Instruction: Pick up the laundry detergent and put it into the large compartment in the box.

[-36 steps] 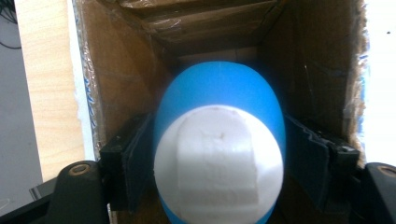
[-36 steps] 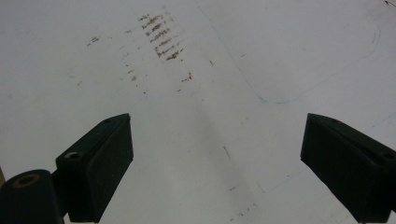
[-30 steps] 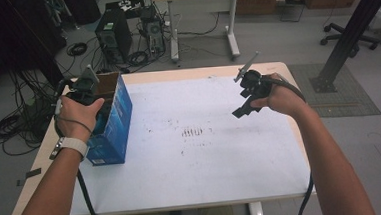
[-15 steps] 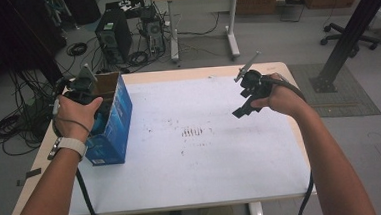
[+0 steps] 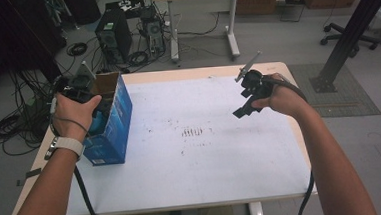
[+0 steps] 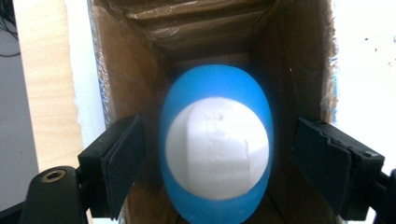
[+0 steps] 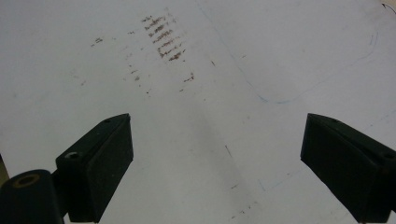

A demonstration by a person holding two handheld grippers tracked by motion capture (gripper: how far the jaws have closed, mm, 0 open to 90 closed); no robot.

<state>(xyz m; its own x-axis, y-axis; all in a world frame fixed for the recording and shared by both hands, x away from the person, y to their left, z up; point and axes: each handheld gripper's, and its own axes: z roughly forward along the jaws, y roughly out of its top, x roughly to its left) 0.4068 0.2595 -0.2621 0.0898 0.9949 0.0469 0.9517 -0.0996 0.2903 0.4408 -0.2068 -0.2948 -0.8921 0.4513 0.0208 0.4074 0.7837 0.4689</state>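
Both pads of the left tool (image 6: 217, 158), just opening, flank the blue-and-white ball (image 6: 217, 144) untouched inside the box (image 6: 299, 60).

The blue-and-white ball (image 6: 215, 144) looks blurred, its lower edge cut off.

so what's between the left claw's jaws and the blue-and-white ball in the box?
Nothing but a gap on each side. The left gripper view shows the left claw, just opening, astride the ball inside the cardboard box, pads clear of it.

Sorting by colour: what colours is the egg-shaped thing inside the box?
Blue with a white patch; clearest in the left gripper view.
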